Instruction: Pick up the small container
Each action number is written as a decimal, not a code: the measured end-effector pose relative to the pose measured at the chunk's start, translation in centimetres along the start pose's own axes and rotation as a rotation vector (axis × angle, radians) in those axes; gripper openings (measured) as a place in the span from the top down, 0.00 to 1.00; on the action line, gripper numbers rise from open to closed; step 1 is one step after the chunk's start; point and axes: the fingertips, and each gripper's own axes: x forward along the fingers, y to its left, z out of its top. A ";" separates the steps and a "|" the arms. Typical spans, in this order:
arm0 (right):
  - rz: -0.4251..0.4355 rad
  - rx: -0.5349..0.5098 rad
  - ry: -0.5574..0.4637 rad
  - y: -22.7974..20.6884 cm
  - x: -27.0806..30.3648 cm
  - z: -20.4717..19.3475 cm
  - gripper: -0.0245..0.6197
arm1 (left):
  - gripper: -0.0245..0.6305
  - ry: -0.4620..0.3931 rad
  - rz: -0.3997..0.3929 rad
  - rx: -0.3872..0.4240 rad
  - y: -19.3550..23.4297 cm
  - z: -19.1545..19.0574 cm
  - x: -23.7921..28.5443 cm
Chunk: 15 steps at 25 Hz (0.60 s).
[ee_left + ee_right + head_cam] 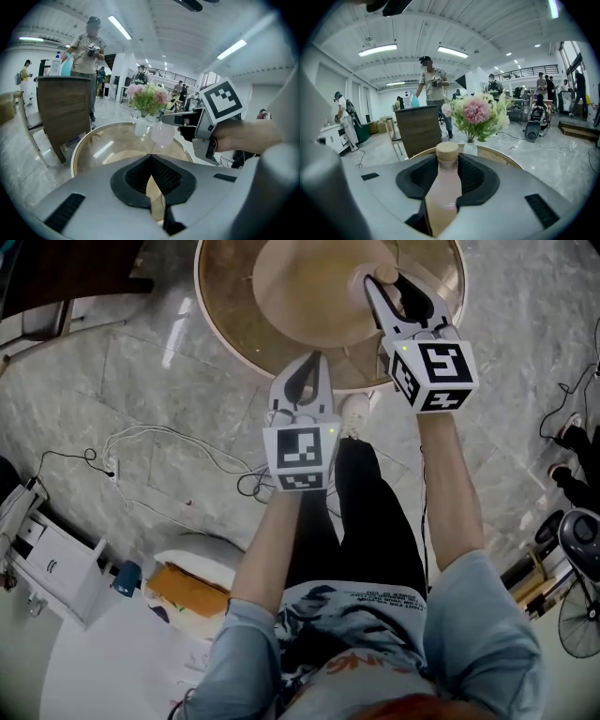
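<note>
The small container is a pale pink bottle (442, 194) with a beige cap (447, 149). It stands upright between the pads of my right gripper (446, 163), which is shut on it. In the head view my right gripper (385, 282) is held over the near right part of the round glass table (223, 322). The left gripper view shows the bottle (163, 132) hanging from that gripper, clear of the tabletop. My left gripper (315, 359) hovers at the table's near edge, jaws shut with nothing in them; its fingertips (151, 157) meet.
A small white vase (470, 148) of pink flowers (477, 112) stands on the table beyond the bottle. A wooden chair (63, 112) is at the far side. Cables (169, 452) lie on the marble floor. Several people stand in the hall behind.
</note>
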 end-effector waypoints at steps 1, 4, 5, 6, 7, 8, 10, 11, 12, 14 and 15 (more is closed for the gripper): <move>0.003 0.000 -0.014 0.0 -0.9 1.3 0.73 | 0.93 -0.014 -0.001 0.001 -0.6 1.0 -0.5; 0.010 -0.001 -0.056 -0.1 -3.8 5.4 0.73 | 0.93 -0.060 0.012 0.000 -2.1 4.3 -2.0; 0.010 0.011 -0.068 -0.2 -4.8 6.6 0.73 | 0.93 -0.075 0.024 -0.004 -2.4 5.5 -2.6; 0.009 0.024 -0.079 -0.3 -5.9 7.9 0.73 | 0.93 -0.092 0.041 -0.012 -2.6 6.7 -3.3; 0.009 0.033 -0.089 -0.3 -7.1 9.1 0.73 | 0.93 -0.111 0.061 -0.023 -2.8 8.1 -4.1; 0.009 0.038 -0.097 -0.3 -8.4 10.3 0.73 | 0.93 -0.132 0.083 -0.035 -2.9 9.4 -5.0; 0.008 0.036 -0.121 -0.5 -10.5 12.8 0.73 | 0.93 -0.175 0.126 -0.056 -3.0 12.5 -6.5; 0.003 0.033 -0.140 -0.8 -11.4 14.2 0.73 | 0.93 -0.200 0.148 -0.065 -2.9 14.3 -7.2; -0.002 0.034 -0.158 -0.9 -12.2 15.4 0.73 | 0.93 -0.228 0.170 -0.073 -2.8 16.1 -8.0; -0.009 0.046 -0.179 -0.9 -14.5 17.3 0.73 | 0.93 -0.276 0.206 -0.085 -3.4 18.6 -10.5; -0.012 0.051 -0.188 -0.8 -15.8 18.1 0.73 | 0.93 -0.294 0.217 -0.082 -3.9 19.7 -11.8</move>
